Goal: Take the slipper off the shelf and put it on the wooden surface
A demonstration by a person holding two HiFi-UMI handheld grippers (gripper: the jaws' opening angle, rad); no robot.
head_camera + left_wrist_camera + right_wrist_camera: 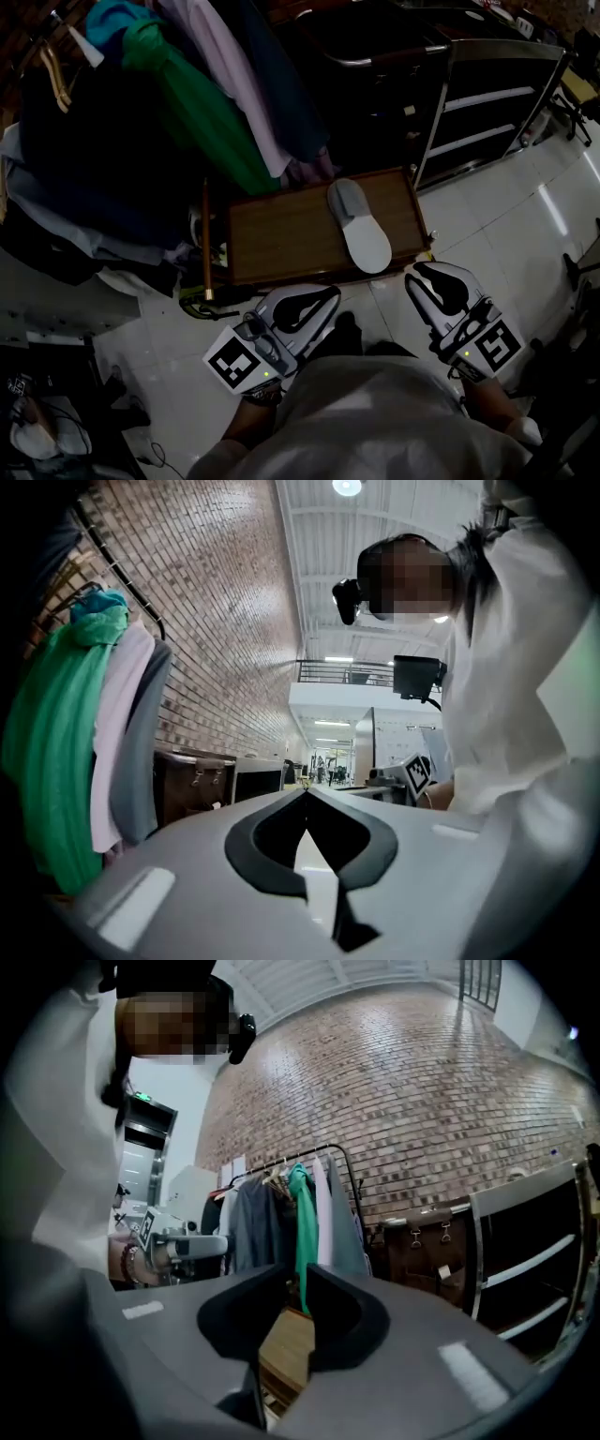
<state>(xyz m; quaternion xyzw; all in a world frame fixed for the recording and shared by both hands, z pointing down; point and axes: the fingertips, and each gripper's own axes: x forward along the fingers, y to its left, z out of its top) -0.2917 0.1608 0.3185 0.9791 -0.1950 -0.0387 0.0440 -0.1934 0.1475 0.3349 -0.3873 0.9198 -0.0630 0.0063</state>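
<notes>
Right gripper (419,274) slightly parted, left gripper (328,293) closed — both empty. Slipper (359,225) just ahead, at edge of wooden surface (281,234); a nudge could drop it.

Clothes rack (354,1194) packed with garments. Green one (202,112) hangs mid-rack, a pale pink one (239,66) is touching it on the right in the head view, and a dark blue one (281,84) comes next. Dark clothes fill the rack's left end. Wooden hanger (54,70) sits on that left end. Brick wall (422,1072) is behind the rack. Brown leather case (427,1241) with two buckles stands near the rack, against that wall. Brown rod (205,234) (cane or umbrella, can't tell) stands roughly upright just below the hanging clothes. Glossy white tile floor (525,225) lies under the rack. Cables (141,441) lie on the floor well apart from the rack. Ceiling lamp (347,486) is high above it.
</notes>
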